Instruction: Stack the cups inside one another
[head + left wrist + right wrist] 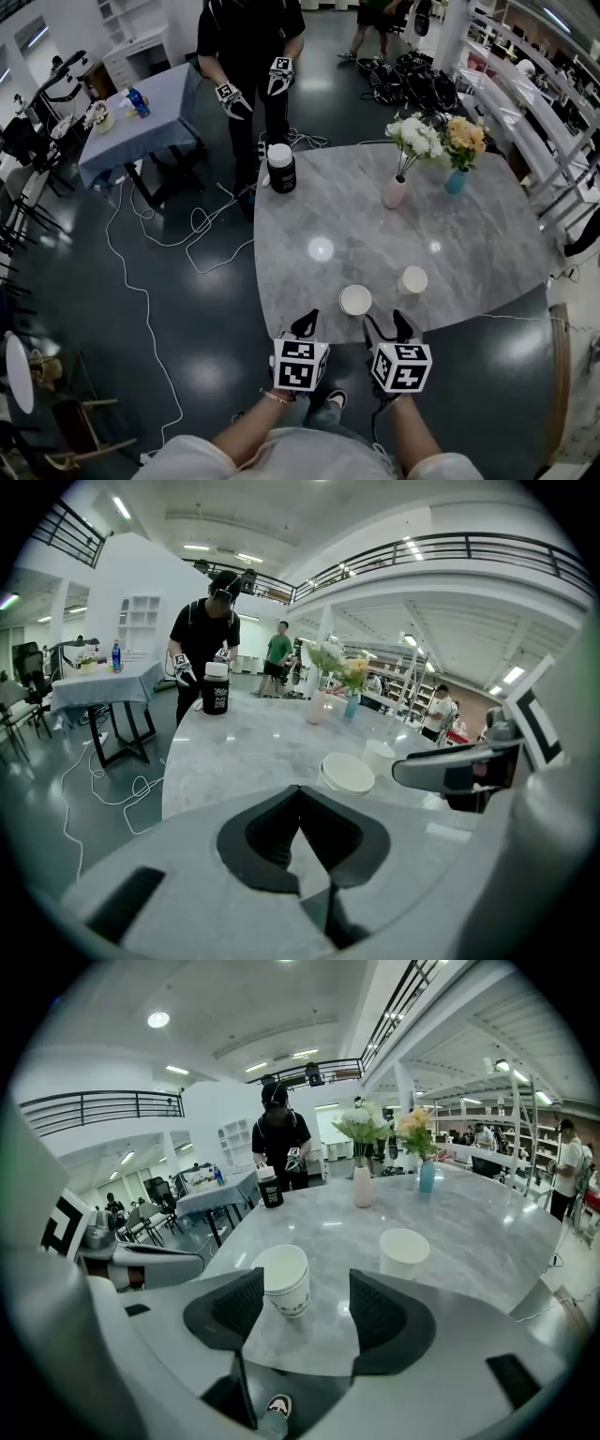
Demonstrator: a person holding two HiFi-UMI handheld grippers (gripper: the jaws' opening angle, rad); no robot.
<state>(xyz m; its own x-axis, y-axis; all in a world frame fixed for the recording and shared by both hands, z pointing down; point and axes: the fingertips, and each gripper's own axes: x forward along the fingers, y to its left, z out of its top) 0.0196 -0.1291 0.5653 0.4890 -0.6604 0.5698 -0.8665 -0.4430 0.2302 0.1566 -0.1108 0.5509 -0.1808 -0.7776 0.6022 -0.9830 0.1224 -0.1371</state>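
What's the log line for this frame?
phase: pre-grasp | left tool: shut, empty | right tool: open, facing near paper cup | far paper cup: unstacked

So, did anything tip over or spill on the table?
No, nothing stands out. The nearer cup and the farther cup stand upright and apart on the marble table. The pink vase, blue vase and black jar stand straight too. No spill shows.

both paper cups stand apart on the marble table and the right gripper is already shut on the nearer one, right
Not shut: the right gripper is open. The right gripper view shows its jaws apart, with the nearer cup standing free just ahead of them. It and the farther cup do stand apart on the marble table.
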